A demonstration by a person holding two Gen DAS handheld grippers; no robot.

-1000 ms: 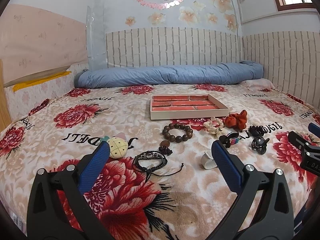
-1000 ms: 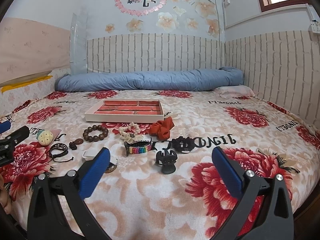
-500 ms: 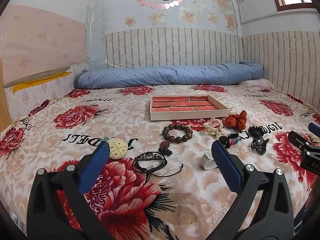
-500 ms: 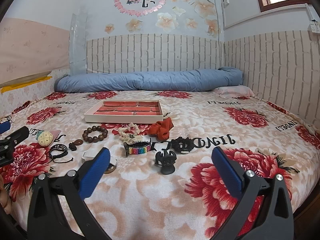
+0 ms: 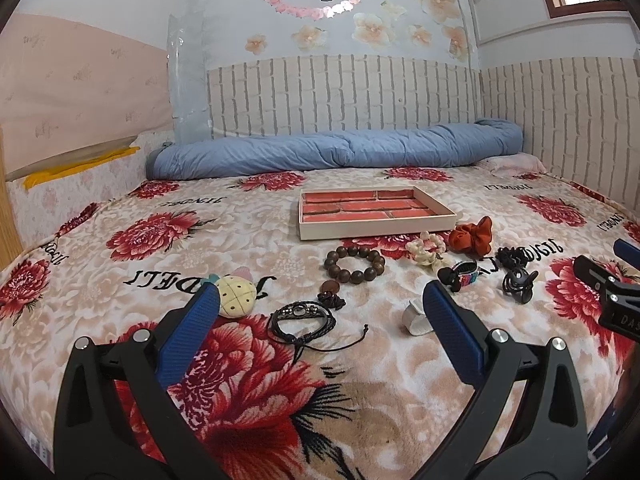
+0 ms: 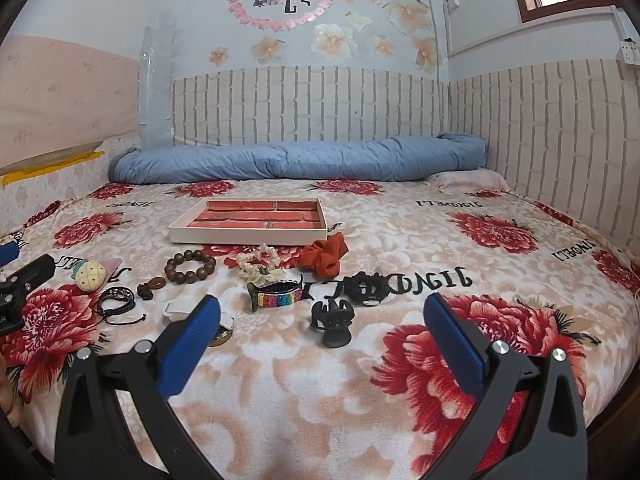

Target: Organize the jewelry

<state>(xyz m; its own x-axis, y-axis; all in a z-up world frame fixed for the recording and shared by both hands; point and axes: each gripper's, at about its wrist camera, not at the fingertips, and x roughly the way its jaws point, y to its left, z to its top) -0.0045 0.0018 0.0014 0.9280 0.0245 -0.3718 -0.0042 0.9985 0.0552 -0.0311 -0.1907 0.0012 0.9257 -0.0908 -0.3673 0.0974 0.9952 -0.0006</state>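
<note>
An empty tray (image 5: 376, 227) (image 6: 248, 235) with a brick-pattern lining sits mid-bed. In front of it lie a wooden bead bracelet (image 5: 354, 265) (image 6: 190, 267), a black cord bracelet (image 5: 301, 319) (image 6: 117, 299), a pineapple charm (image 5: 236, 295) (image 6: 90, 276), a cream scrunchie (image 5: 425, 249) (image 6: 258, 265), an orange scrunchie (image 5: 471, 236) (image 6: 323, 257), a rainbow band (image 5: 460, 273) (image 6: 276, 295) and a black claw clip (image 5: 518, 283) (image 6: 332, 321). My left gripper (image 5: 320, 304) is open, just short of the cord bracelet. My right gripper (image 6: 320, 308) is open, near the claw clip.
A rolled blue quilt (image 5: 336, 153) lies along the brick-pattern back wall. A pink pillow (image 6: 468, 181) sits in the far right corner. A white piece (image 5: 414, 318) lies by the left gripper's right finger. The floral blanket (image 6: 500, 248) stretches right to the bed edge.
</note>
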